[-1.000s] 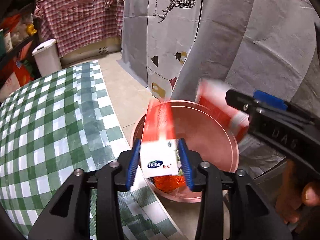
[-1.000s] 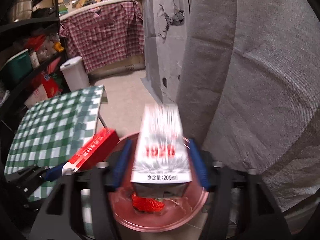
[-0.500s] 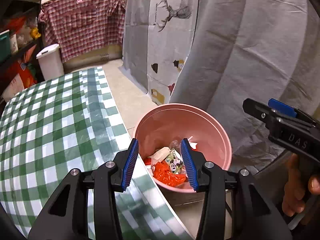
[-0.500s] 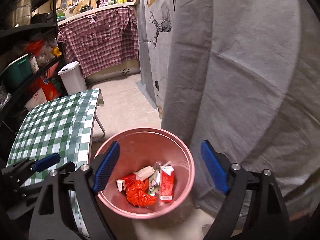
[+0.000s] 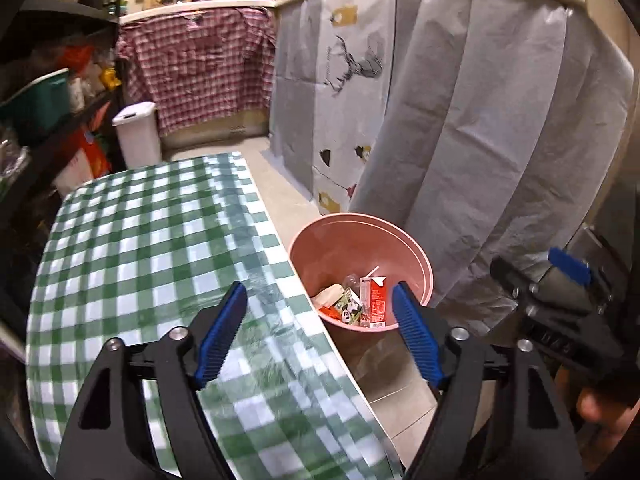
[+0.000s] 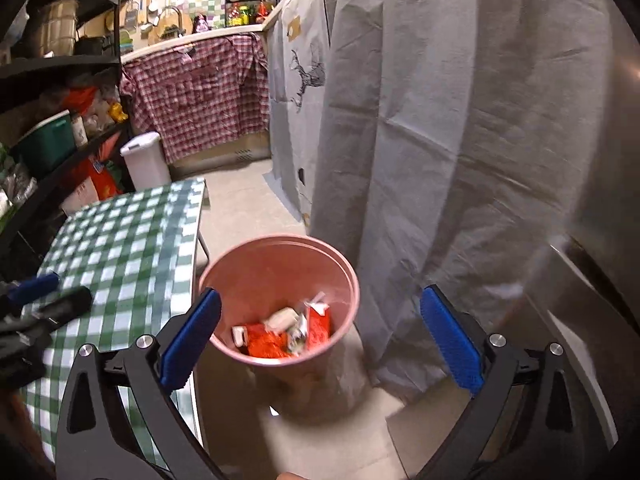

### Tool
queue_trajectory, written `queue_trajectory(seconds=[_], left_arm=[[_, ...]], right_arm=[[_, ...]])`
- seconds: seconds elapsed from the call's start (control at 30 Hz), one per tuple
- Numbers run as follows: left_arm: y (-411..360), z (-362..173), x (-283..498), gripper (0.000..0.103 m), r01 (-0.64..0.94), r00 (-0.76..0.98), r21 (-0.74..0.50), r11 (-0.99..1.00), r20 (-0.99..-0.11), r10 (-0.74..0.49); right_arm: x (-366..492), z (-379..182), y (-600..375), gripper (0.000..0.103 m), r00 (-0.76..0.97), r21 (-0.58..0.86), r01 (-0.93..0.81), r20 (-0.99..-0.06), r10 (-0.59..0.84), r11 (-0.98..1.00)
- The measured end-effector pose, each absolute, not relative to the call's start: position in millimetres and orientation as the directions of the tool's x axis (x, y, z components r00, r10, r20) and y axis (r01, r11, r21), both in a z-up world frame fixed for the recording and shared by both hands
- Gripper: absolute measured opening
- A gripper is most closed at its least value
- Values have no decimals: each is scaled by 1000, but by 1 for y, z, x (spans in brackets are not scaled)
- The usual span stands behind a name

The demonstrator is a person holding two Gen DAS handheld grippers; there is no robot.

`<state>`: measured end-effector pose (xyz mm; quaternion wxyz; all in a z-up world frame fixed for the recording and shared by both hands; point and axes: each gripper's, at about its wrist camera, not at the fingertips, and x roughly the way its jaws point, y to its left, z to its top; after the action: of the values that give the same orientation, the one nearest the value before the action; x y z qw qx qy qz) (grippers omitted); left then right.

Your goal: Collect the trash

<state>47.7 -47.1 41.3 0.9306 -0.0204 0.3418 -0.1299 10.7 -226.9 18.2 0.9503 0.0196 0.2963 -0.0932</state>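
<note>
Basically both grippers hang empty above and beside the pink bin (image 5: 416, 256), which stands on the floor tight against the edge of the green checked table (image 5: 132, 248), probably so trash can go straight off the tabletop into it. Left gripper (image 5: 320, 334) has its 2 blue pads spread wide and opening further, nothing between them; it sits over the table edge, angled down at the bin. Right gripper (image 6: 320, 340) is spread even wider, jaws opening too, nothing pinched, the bin mouth framed between its pads from above. Trash is all down in the bin: a red-and-white carton (image 5: 374, 300) standing upright against the near wall, an orange-red crumpled wrapper (image 6: 266, 344), a white piece and a small printed packet beside them. Bin is only filled at the bottom, so there is room for more. Tabletop shown in both views carries no loose trash, so either the collecting is nearly done or remaining items lie out of frame; cannot tell which. Grey sheets (image 6: 460, 140) drape behind the bin, near its far rim.
</note>
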Motion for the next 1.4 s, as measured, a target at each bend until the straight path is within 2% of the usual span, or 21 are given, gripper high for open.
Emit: queue_trajectory(seconds=[0.03, 0.2, 0.33, 0.53, 0.7, 1.4], left_arm=[[-42, 43, 40, 83, 203, 740, -135, 970, -628, -242], [-29, 24, 13, 88, 134, 757, -140, 981, -625, -192], [-23, 5, 10, 88, 96, 741, -132, 987, -653, -159], [-15, 2, 11, 88, 75, 753, -119, 990, -644, -135], [-15, 2, 13, 88, 69, 754, -126, 990, -644, -134], [-20, 2, 11, 88, 83, 766, -106, 991, -630, -132]], right_arm=[[2, 18, -225, 98, 810, -22, 189, -562, -169, 982], [-18, 13, -210, 98, 818, -47, 157, -553, -157, 986], [-14, 7, -202, 98, 813, -67, 125, -565, -141, 990], [-8, -1, -195, 98, 802, -63, 117, -582, -132, 991], [-8, -2, -187, 98, 808, -98, 106, -572, -143, 990], [-6, -2, -192, 98, 804, -74, 114, -579, -136, 991]])
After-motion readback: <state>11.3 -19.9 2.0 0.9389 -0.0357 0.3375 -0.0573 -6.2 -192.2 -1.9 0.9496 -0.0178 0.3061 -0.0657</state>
